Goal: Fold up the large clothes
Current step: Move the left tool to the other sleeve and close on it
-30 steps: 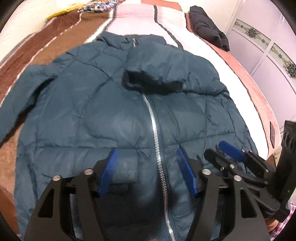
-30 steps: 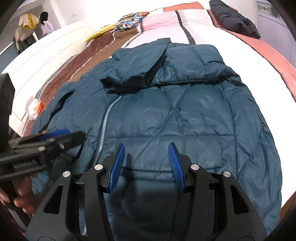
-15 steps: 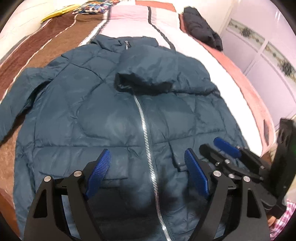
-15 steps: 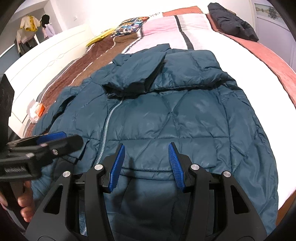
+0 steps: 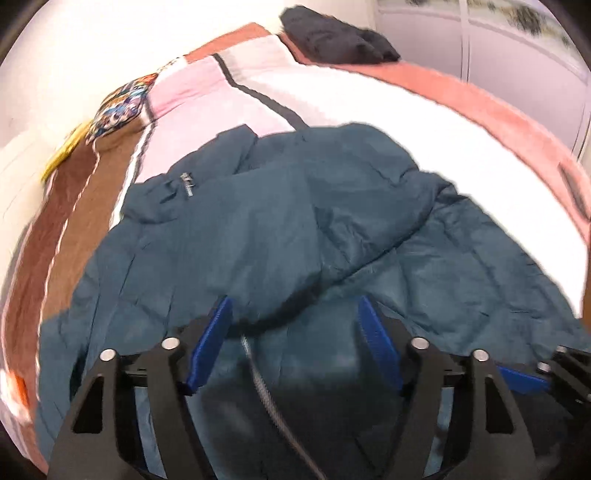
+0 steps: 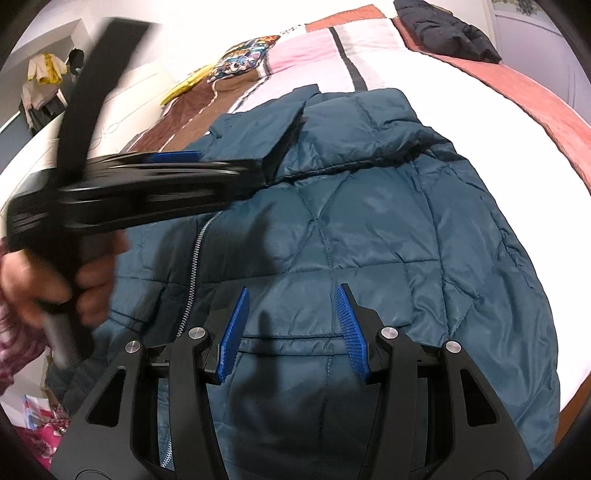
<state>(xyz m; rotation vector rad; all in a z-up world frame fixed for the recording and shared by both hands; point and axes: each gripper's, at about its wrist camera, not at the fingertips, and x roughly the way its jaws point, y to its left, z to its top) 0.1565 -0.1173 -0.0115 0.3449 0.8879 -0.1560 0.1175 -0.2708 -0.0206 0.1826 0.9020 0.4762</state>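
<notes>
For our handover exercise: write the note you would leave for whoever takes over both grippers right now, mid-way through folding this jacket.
Left gripper: open, jaws just been closing, nothing gripped, above the folded-in sleeve cuff by the zip.
Right gripper: open, empty, over the lower front.
Teal puffer jacket: front up on the striped bed, zipped.
Done: one sleeve folded across the chest.
Left: other sleeve, then the body folds.

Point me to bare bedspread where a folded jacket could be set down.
Free: the white bedspread between the teal jacket and the pink edge strip, short of the black garment; also the brown stripes left of the jacket. Crowded: the pillow end.
</notes>
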